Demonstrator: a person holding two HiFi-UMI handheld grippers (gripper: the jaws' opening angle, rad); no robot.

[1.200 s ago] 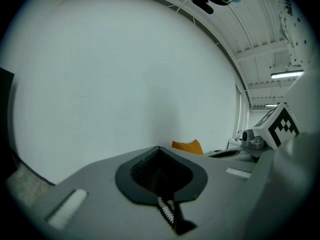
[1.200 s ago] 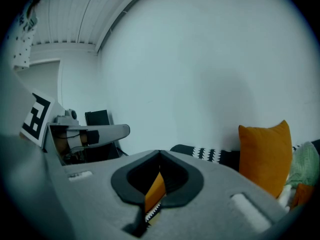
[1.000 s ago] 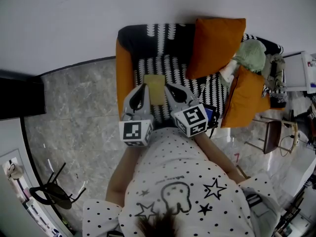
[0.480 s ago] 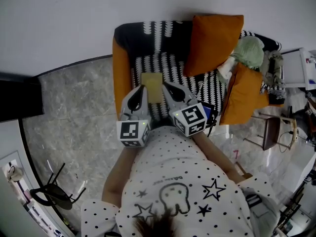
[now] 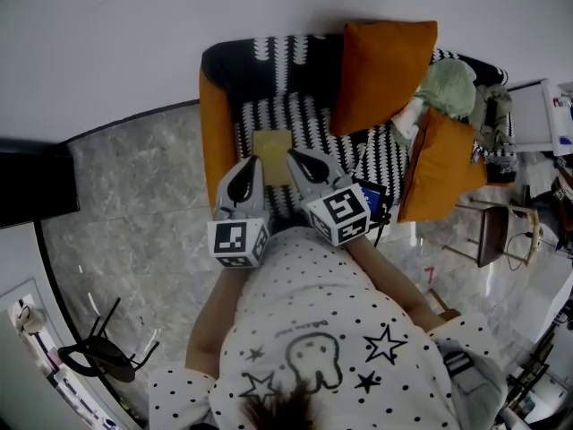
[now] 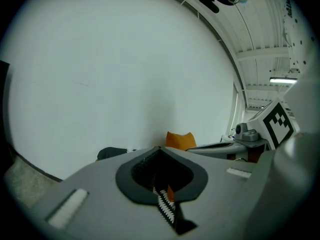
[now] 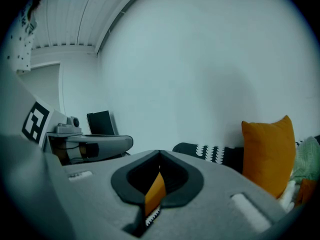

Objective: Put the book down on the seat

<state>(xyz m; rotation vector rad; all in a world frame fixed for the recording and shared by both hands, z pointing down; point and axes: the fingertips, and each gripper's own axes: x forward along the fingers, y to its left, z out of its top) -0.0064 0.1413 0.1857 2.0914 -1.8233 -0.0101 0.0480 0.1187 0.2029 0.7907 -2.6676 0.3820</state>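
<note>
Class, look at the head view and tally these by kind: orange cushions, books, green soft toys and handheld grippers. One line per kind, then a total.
Orange cushions: 2
Book: 1
Green soft toy: 1
Grippers, the left gripper and the right gripper: 2
Total: 6

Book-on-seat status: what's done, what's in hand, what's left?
Done, by the look of it: the book lies flat on the striped seat. In hand: nothing. The left gripper and right gripper are both shut and empty, with their tips by the book's near edge. Left: probably only drawing the grippers back.
</note>
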